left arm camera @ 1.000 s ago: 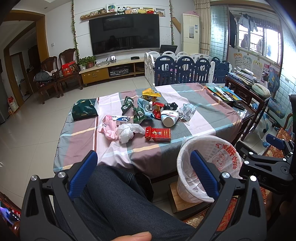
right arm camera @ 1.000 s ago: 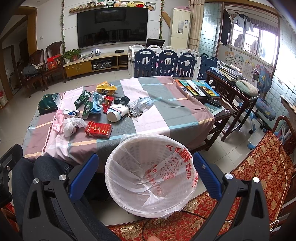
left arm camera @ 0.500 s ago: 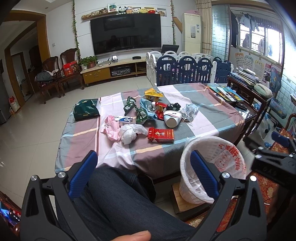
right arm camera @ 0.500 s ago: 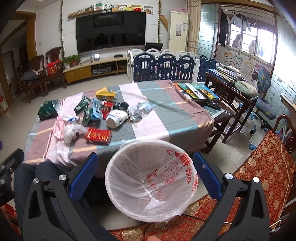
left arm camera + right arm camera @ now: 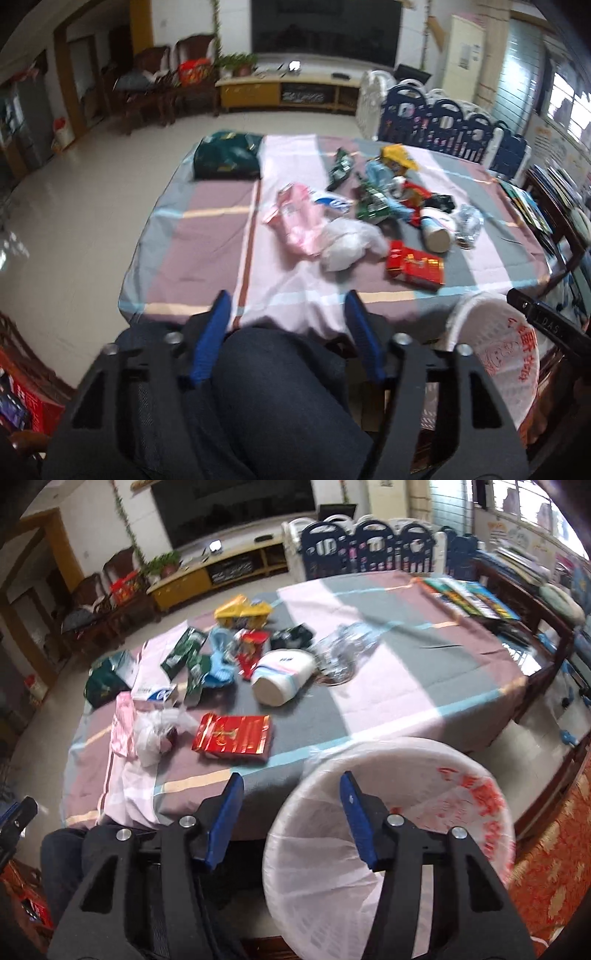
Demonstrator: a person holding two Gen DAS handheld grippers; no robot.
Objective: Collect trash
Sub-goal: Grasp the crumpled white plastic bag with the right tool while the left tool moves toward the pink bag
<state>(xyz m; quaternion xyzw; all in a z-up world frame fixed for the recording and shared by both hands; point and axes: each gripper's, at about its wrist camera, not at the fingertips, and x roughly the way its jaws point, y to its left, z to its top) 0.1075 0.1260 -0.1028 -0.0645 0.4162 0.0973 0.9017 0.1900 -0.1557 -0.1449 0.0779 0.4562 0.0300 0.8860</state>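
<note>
Blue-padded left gripper (image 5: 286, 334) sits part open and empty over a denim knee (image 5: 280, 398); right gripper (image 5: 291, 812) is the same, by the near table (image 5: 424, 686) edge. Crinkly trash (image 5: 258, 657) lies mid-cloth, a glossy red box (image 5: 233, 734) nearest. Mesh-lined bin (image 5: 402, 812) stands right, below.

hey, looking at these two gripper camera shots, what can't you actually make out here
- Print on the flat red foil packet: motion blur, both views.
- Bottom of the white bag-lined trash basket: right wrist view, blocked by the right gripper; cut off at the right edge in the left wrist view.
- Near table edge: left wrist view, hidden by the left gripper and the person's dark-trousered knee.
- What the crumpled white plastic bag holds: opaque, blurred.
</note>
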